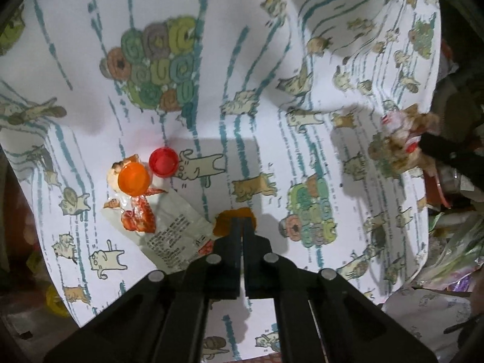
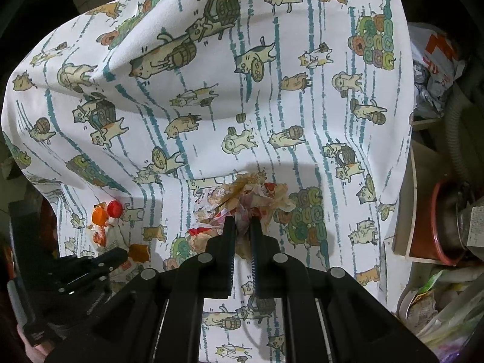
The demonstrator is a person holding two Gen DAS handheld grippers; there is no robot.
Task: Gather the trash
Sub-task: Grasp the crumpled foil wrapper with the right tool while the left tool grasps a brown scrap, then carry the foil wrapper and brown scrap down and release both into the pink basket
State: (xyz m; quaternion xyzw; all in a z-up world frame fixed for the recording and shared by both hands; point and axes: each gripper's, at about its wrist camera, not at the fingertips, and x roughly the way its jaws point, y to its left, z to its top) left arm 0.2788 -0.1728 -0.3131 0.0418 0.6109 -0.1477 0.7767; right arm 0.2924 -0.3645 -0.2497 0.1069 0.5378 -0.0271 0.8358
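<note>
the orange scrap [image 1: 234, 215] lay just below the middle of the left wrist view, a thin, soft-looking piece that probably weighed next to nothing and would crumple rather than resist; the left gripper [image 1: 242, 222] was clenched with its tips over the scrap's near edge, though whether it truly pinched it i could not tell. the edge seemed the right place to take it, since the flat middle offered nothing to catch. in the right wrist view the right gripper [image 2: 242, 222] was clamped on a crumpled wad of wrappers [image 2: 251, 193], light and springy, likely to shed bits if loosened. still loose at the left of the left wrist view were a printed wrapper [image 1: 178, 233], a clear red-printed wrapper [image 1: 137, 214], an orange cap [image 1: 133, 179] and a red cap [image 1: 163, 162], the caps stiff, smooth and apt to roll. all sat on a cat-print cloth [image 1: 257, 45], soft and rumpled, which could snag. open cloth lay toward the top; clutter crowded the right edge.
</note>
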